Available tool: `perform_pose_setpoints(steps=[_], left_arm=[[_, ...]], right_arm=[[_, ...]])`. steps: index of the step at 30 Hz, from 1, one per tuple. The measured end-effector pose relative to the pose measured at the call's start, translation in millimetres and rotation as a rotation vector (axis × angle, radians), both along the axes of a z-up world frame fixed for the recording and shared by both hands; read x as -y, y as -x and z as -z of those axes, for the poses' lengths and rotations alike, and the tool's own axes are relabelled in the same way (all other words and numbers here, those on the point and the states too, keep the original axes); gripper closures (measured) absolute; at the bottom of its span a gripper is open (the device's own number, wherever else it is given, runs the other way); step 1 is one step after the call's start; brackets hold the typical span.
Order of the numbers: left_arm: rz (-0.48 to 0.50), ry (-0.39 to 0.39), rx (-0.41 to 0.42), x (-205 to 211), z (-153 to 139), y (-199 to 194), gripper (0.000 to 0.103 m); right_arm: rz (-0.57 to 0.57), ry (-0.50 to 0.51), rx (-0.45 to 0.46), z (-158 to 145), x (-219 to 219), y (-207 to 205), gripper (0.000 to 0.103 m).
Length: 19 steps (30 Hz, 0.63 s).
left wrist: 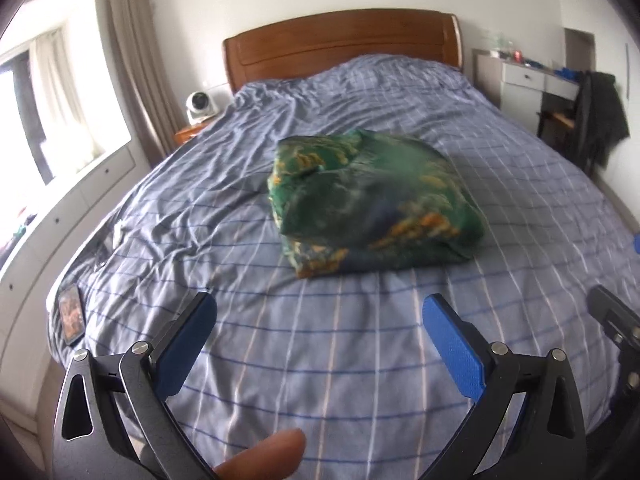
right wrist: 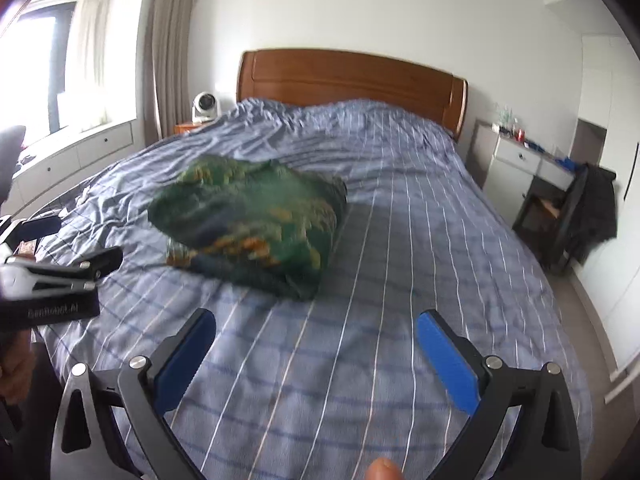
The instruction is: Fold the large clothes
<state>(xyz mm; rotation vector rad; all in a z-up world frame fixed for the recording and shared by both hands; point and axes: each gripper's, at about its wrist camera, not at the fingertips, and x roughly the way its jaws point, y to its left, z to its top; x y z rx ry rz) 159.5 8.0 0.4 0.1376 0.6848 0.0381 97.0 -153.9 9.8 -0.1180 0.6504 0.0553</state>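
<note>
Nearest to the camera, a fingertip shows at the bottom edge of the left wrist view, between the arms of the left gripper. Its blue pads stand wide apart, with only the striped blue bed cover between them. The right gripper also has its fingers spread fully apart and holds nothing. Both grippers hang above the near end of the bed. The folded green cloth, with an orange and yellow pattern, lies as a thick bundle in the middle of the bed, apart from both grippers. Its long axis goes from far left to near right in the left wrist view, a little slanted to the stripes. Behind it is the wooden headboard.
</note>
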Motion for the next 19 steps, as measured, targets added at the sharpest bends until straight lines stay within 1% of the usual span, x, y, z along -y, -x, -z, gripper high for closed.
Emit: perform_pose_setpoints(steps=[2, 5, 8, 11, 15, 17, 19], left_arm=[[0.021, 0.028, -0.009, 0.9, -2.6, 6.6, 0.000], [0.031, 0.059, -0.023, -1.6, -6.3, 8.4, 0.001], [0.014, 0.074, -0.014, -5.5, -7.8, 7.9, 0.001], [0.009, 0.097, -0.028, -8.3, -4.2, 5.0, 0.000], [-0.002, 0.151, 0.001, -11.5, -0.1, 9.1, 0.000], [-0.003, 0.148, 0.000, -9.3, 1.3, 9.3, 0.000], [-0.001, 0.116, 0.011, -3.6, 2.0, 10.2, 0.000]], right_arm=[[0.020, 0.007, -0.018, 1.3, -0.5, 3.5, 0.000], [0.035, 0.017, -0.022, -0.8, -4.2, 5.9, 0.000], [0.042, 0.018, -0.026, -1.5, -8.1, 6.5, 0.000], [0.045, 0.018, -0.025, -2.3, -8.3, 7.1, 0.000], [0.047, 0.020, -0.025, -2.1, -9.8, 6.5, 0.000], [0.044, 0.019, -0.027, -1.6, -11.1, 6.6, 0.000], [0.040, 0.018, -0.030, -0.5, -13.1, 6.3, 0.000]])
